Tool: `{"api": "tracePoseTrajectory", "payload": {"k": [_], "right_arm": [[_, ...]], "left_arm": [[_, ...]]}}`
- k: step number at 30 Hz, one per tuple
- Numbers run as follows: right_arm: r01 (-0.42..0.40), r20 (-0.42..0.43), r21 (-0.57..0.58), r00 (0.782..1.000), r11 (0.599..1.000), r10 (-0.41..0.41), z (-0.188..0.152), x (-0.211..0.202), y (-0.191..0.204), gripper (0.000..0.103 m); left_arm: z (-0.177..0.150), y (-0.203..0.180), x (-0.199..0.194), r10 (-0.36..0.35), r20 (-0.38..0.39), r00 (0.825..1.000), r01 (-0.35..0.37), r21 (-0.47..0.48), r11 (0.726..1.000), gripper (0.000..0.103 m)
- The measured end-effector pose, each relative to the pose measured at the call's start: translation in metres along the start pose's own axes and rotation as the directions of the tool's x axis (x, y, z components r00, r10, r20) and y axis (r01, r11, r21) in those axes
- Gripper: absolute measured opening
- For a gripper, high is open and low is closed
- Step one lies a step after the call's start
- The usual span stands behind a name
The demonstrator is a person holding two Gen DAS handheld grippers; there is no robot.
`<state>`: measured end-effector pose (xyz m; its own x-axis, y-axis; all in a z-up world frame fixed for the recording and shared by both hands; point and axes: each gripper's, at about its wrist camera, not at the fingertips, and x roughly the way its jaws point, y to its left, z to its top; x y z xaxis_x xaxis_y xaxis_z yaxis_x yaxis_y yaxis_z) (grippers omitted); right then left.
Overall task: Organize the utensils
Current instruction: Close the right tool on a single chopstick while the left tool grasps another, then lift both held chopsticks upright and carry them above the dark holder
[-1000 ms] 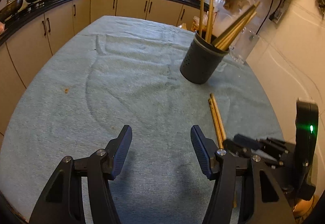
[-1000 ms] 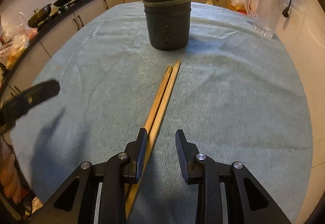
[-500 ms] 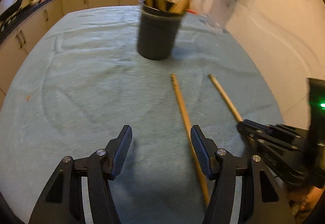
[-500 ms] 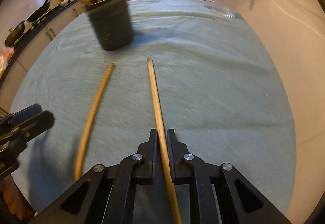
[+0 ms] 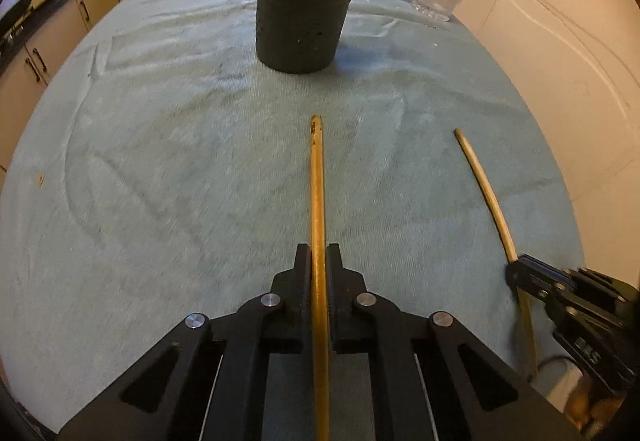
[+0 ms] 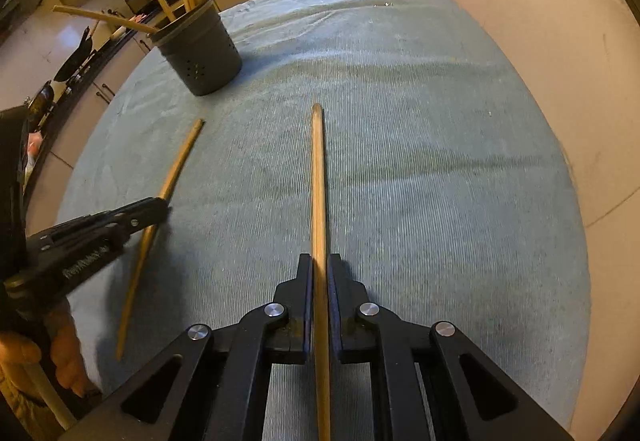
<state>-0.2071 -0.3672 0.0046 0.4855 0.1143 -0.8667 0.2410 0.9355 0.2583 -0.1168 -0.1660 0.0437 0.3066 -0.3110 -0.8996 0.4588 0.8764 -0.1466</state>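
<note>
The left claw (image 5: 319,265) is clamped on one chopstick (image 5: 317,181), tip aimed toward the dark holder (image 5: 304,25) at the desk's far edge. The right claw (image 6: 319,273) grips the second chopstick (image 6: 318,181) likewise, so each lies lengthwise for lifting into the holder.

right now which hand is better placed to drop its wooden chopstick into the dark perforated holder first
Left, probably. The left gripper, shut on its wooden chopstick, faces the dark perforated holder head-on. From the right gripper, also gripping a chopstick, the holder sits off left.

Dim warm indoor light, fisheye-bent edges, dark corners, slight blur
</note>
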Motion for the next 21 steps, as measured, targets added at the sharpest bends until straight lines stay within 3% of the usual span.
{"api": "tracePoseTrajectory", "payload": {"k": [4,9,17,21], "right_arm": [[-0.038,-0.001,-0.026,0.999,0.999,0.038,-0.001,-0.002,0.002,0.025],[-0.025,-0.005,-0.023,1.0,0.999,0.025,0.012,0.003,0.005,0.026],[0.099,-0.036,-0.085,0.994,0.991,-0.102,0.059,0.032,0.012,0.026],[0.137,-0.055,-0.113,0.988,0.984,-0.144,0.086,0.047,0.018,0.026]], "left_arm": [[0.004,0.003,-0.015,-0.035,0.027,0.999,0.035,0.009,0.999,0.008],[0.019,0.001,-0.008,0.023,0.028,0.999,-0.025,0.049,0.999,0.019],[0.049,0.002,0.027,0.054,-0.04,0.998,-0.051,0.082,0.995,0.019],[0.059,0.001,0.032,0.056,-0.025,0.998,-0.054,0.083,0.995,0.019]]}}
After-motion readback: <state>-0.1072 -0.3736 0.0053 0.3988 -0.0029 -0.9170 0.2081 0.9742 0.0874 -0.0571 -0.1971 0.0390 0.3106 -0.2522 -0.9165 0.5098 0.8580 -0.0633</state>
